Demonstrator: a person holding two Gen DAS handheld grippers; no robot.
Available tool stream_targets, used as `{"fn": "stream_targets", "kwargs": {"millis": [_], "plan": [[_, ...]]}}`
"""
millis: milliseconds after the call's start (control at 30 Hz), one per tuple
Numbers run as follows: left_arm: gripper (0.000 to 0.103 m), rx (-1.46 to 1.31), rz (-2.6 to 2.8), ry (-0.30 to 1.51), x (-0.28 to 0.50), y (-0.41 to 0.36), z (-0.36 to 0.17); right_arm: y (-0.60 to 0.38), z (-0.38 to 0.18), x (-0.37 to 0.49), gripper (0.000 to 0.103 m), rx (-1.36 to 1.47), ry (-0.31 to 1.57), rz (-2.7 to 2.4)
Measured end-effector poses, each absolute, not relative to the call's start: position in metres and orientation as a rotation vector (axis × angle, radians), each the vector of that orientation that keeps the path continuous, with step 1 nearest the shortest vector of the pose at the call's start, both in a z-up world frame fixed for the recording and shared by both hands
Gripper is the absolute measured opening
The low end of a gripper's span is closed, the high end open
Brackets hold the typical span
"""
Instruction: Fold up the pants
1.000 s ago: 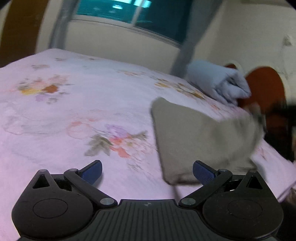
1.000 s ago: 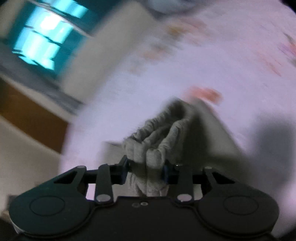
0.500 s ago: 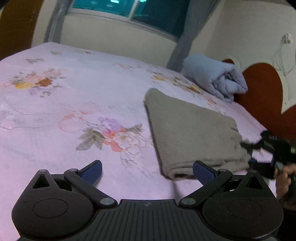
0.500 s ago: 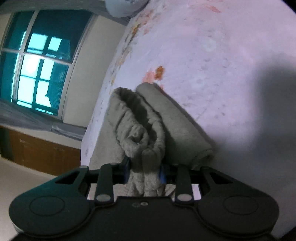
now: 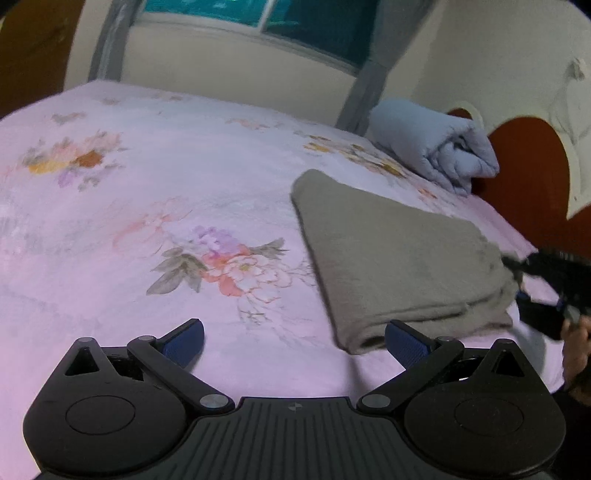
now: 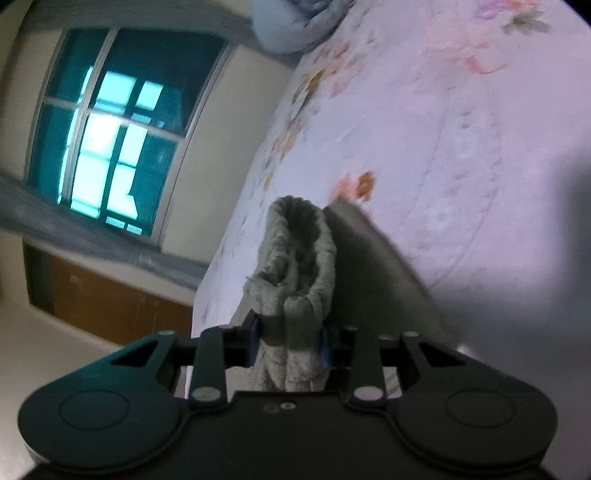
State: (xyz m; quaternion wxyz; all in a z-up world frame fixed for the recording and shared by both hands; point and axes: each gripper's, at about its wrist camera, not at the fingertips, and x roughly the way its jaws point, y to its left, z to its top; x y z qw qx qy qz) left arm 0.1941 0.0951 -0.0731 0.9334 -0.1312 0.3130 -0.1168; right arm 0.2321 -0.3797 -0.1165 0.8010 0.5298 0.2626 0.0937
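The grey pants (image 5: pixel 399 258) lie folded in a flat stack on the pink floral bedspread (image 5: pixel 147 206), right of centre in the left wrist view. My left gripper (image 5: pixel 293 341) is open and empty, just in front of the stack's near left corner. My right gripper (image 6: pixel 288 341) is shut on a bunched grey edge of the pants (image 6: pixel 295 266), with the view rolled sideways. It also shows in the left wrist view (image 5: pixel 517 291) at the stack's right edge.
A rolled pale blue blanket (image 5: pixel 432 147) lies at the head of the bed by a red-brown headboard (image 5: pixel 528 173). A window (image 5: pixel 258 22) and grey curtain (image 5: pixel 369 74) stand behind the bed. A wooden cabinet (image 6: pixel 110 295) sits under the window.
The right gripper brought the lifted pants edge down; the stack now lies flat on the bed. The right gripper still holds the edge. The left gripper stayed open and barely moved.
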Motion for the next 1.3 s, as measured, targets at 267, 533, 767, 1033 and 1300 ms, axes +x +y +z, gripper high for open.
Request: {"fn": "stream_targets", "kwargs": {"millis": [267, 533, 767, 1033, 1300], "plan": [[0.103, -0.266, -0.236, 0.663, 0.199, 0.093, -0.076, -0.395, -0.123, 0.239, 0.038, 1.175, 0.666, 0.183], [0.103, -0.603, -0.298, 0.627, 0.227, 0.091, -0.075, -0.417, -0.094, 0.231, 0.084, 1.001, 0.569, 0.145], [0.103, -0.606, -0.335, 0.728, 0.294, 0.054, -0.088, -0.423, -0.115, 0.254, 0.082, 1.029, 0.671, 0.225], [0.103, -0.778, -0.349, 0.809, 0.344, 0.054, -0.108, -0.424, -0.124, 0.289, 0.081, 1.004, 0.740, 0.374], [0.103, -0.681, -0.340, 0.849, 0.375, 0.033, -0.112, -0.406, -0.121, 0.323, 0.083, 0.893, 0.863, 0.487]]}}
